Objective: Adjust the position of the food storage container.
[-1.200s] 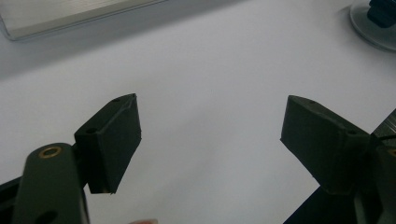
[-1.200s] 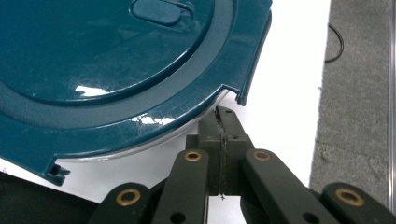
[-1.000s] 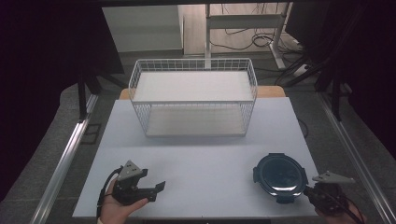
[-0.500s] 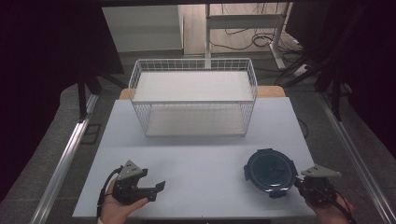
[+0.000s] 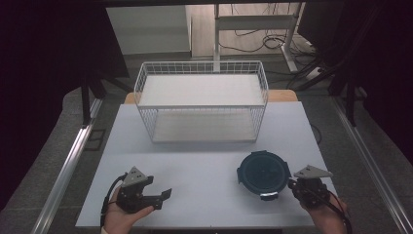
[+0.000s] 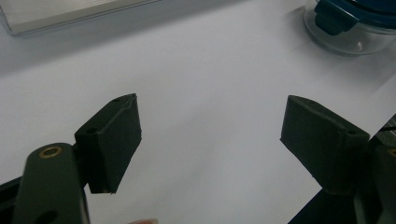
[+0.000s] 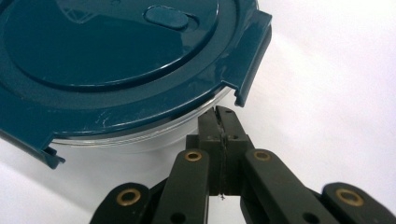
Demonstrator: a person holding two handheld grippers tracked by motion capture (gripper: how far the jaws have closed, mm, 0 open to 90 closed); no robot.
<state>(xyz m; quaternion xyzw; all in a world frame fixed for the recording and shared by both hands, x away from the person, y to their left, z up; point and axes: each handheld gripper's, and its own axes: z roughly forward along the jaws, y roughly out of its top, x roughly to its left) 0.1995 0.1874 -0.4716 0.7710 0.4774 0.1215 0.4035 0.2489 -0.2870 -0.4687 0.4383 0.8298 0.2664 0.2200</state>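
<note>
The lidded container (image 5: 263,174) sits right at my right gripper's (image 7: 219,114) tips, its glass wall touching my jaws, which are clenched on nothing. Pushing on could tip it or slide it off course. My left gripper (image 6: 210,135) waits released, well apart.

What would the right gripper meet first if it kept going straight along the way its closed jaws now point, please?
The right gripper, jaws shut, points at the clear wall of the round container just under its dark teal lid. It would probably meet that wall first; the tips already look at or nearly against it.
</note>
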